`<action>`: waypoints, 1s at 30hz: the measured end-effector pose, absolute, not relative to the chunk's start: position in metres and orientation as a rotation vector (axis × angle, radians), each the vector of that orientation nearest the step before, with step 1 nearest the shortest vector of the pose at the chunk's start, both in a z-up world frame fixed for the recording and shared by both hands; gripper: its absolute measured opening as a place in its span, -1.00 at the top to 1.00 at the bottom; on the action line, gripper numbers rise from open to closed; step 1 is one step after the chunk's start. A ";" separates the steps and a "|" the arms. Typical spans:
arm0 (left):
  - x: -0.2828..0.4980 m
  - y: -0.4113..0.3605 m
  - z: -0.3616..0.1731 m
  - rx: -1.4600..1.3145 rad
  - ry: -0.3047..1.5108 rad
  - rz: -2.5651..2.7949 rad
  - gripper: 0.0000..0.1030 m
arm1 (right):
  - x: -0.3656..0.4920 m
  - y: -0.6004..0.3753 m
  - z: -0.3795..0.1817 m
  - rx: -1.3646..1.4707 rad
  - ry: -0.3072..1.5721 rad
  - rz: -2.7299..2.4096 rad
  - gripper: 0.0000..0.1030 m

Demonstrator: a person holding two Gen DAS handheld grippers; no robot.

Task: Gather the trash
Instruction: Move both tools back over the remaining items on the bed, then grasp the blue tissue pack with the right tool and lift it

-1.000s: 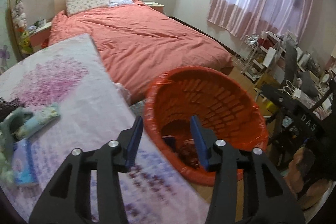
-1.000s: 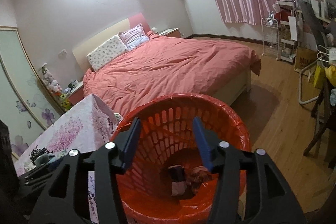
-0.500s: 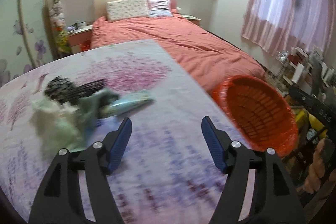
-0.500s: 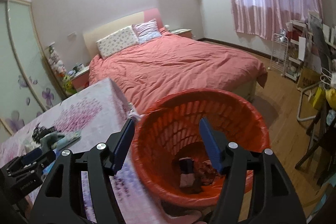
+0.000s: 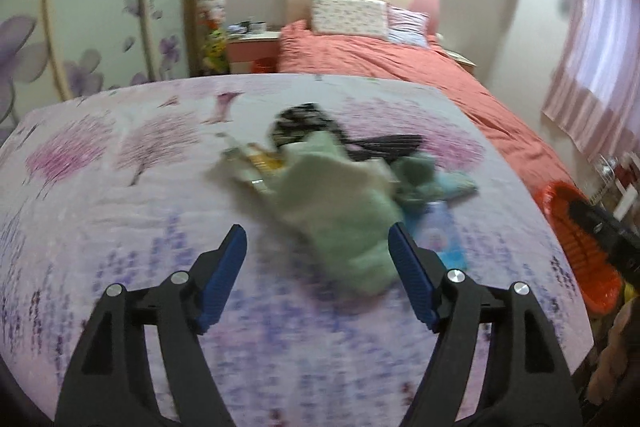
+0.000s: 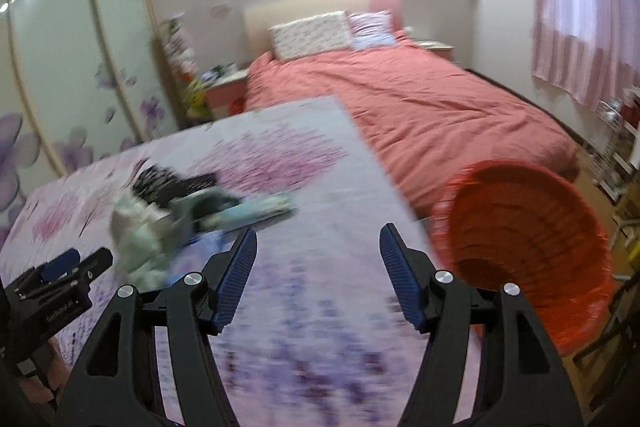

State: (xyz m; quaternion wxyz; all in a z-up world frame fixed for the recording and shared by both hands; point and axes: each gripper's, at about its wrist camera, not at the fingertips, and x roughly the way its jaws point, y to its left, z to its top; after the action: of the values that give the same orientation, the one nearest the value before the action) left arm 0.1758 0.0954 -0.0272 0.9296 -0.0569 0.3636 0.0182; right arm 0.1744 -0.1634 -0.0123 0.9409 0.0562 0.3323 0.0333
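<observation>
A blurred heap of trash lies mid-table in the left wrist view: a pale green crumpled wad, a black patterned wrapper, a yellow wrapper, a teal lump and a blue packet. My left gripper hovers just short of the wad. Its jaws are opening and the pads touch nothing. My right gripper is open over bare cloth, right of the heap. The orange basket stands off the table's right edge, with the left gripper at lower left.
The table wears a lilac floral cloth. A bed with a salmon cover lies behind it, and a wardrobe with flower panels stands at the left. A nightstand and pink curtains are farther back.
Both views have swung left, away from the basket mouth and onto the table. The trash heap now sits ahead of the left gripper. Both pairs of jaws stand wider.
</observation>
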 end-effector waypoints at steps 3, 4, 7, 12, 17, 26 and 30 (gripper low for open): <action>0.170 0.116 -0.029 -0.142 0.745 0.062 -0.41 | 0.185 -0.131 -0.024 0.084 0.727 0.122 -0.24; 0.168 0.125 -0.030 -0.151 0.744 0.073 -0.41 | 0.189 -0.121 -0.029 0.068 0.746 0.137 -0.24; 0.165 0.141 -0.032 -0.169 0.745 0.087 -0.41 | 0.197 -0.098 -0.041 0.037 0.787 0.163 -0.24; 0.161 0.154 -0.035 -0.187 0.748 0.097 -0.42 | 0.205 -0.077 -0.055 0.012 0.845 0.175 -0.24; 0.159 0.164 -0.042 -0.206 0.762 0.095 -0.42 | 0.214 -0.067 -0.065 -0.005 0.898 0.167 -0.24; 0.164 0.162 -0.050 -0.232 0.788 0.061 -0.42 | 0.215 -0.069 -0.069 -0.020 0.913 0.134 -0.02; 0.167 0.151 -0.049 -0.237 0.790 0.028 -0.44 | 0.205 -0.087 -0.070 -0.008 0.907 0.104 -0.01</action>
State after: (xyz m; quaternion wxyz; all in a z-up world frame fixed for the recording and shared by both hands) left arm 0.1665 0.1508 -0.0492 0.9161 -0.1150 0.3838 0.0137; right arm 0.2053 -0.0870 -0.0699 0.8975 -0.0039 0.4381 0.0500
